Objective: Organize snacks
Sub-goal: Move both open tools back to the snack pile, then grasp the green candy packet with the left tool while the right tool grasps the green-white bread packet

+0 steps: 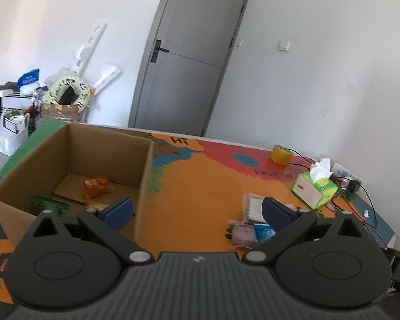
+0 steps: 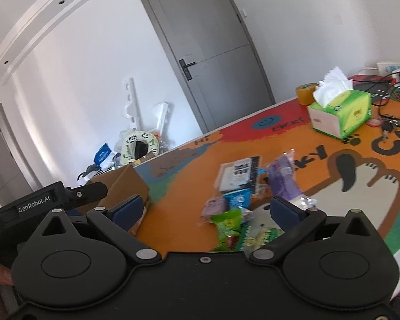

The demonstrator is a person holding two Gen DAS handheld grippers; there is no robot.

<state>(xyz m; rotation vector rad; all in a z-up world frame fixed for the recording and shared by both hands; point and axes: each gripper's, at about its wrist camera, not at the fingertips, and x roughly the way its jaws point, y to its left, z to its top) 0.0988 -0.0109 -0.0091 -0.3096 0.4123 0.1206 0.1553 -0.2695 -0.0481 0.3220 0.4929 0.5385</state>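
An open cardboard box (image 1: 144,165) stands on the colourful table mat; an orange snack pack (image 1: 97,188) and a green pack (image 1: 49,204) lie inside. My left gripper (image 1: 197,212) is open and empty, above the box's right wall. A pile of snack packs lies on the mat: a white pack (image 2: 236,174), a purple pack (image 2: 284,181), a blue pack (image 2: 238,198), a green pack (image 2: 226,226). My right gripper (image 2: 206,209) is open and empty, just above this pile. The pile also shows in the left wrist view (image 1: 246,230). The box corner (image 2: 130,181) shows at the right wrist view's left.
A green tissue box (image 2: 341,112), a roll of yellow tape (image 2: 305,92), keys (image 2: 386,129) and cables with a power strip (image 2: 394,69) sit at the table's far right. A grey door (image 1: 189,61) and floor clutter (image 1: 64,96) lie beyond the table.
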